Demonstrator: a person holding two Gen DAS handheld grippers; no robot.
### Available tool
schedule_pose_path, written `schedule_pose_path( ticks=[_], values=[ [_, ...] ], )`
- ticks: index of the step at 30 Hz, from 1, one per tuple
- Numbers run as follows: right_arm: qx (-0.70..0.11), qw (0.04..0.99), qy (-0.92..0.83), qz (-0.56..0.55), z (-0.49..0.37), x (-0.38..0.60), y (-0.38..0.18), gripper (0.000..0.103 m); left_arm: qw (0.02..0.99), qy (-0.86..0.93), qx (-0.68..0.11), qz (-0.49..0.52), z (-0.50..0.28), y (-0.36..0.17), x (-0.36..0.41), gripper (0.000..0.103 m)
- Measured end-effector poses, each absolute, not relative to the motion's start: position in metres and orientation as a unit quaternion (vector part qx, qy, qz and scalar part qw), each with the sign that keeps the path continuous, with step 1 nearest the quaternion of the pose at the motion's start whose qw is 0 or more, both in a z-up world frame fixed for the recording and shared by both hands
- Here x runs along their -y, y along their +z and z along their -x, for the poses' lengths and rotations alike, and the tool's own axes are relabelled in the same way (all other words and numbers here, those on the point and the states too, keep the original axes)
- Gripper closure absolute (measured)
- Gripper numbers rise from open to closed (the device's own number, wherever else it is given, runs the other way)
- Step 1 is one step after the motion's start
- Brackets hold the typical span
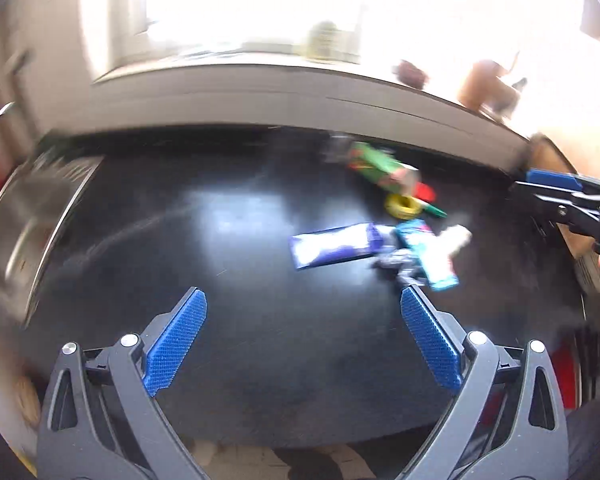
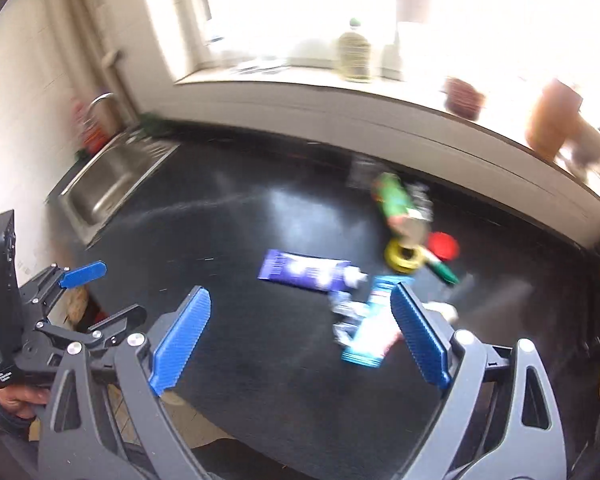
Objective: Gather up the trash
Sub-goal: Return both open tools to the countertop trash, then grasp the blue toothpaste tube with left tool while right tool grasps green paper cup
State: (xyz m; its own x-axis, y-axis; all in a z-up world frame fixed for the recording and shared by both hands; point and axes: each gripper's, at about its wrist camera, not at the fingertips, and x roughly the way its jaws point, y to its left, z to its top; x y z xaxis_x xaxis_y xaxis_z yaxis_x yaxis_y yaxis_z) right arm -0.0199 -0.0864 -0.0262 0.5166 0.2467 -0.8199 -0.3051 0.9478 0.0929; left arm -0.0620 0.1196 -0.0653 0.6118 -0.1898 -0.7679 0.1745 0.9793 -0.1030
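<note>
We hold both the left gripper (image 1: 303, 334) and right gripper (image 2: 300, 334) wide and empty; ahead, the flat purple foil wrapper (image 2: 306, 274) could skate off the glossy black countertop (image 2: 260, 360) under a pinch.

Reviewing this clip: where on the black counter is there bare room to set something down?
Bare: the wide counter stretch between the sink and the purple tube. Crowded: the right side, with the green carton, yellow ring and red lid.
</note>
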Motion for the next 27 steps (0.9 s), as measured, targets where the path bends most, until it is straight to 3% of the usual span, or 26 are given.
schedule_pose_path(
  ticks=[5,14,27],
  values=[
    [-0.468,0.876,0.114,0.003,0.030,0.132,-0.033,0.015,0.883,-0.170,-0.434,-0.057,0.039,-0.066,-0.062,0.008],
    [-0.476,0.873,0.104,-0.007,0.023,0.143,-0.045,0.015,0.863,-0.219,-0.438,-0.126,0.029,-0.081,-0.049,0.008],
    [-0.519,0.846,0.118,0.024,-0.071,0.133,-0.107,0.015,0.807,-0.292,-0.456,-0.237,-0.059,-0.181,-0.051,0.008]
  ],
)
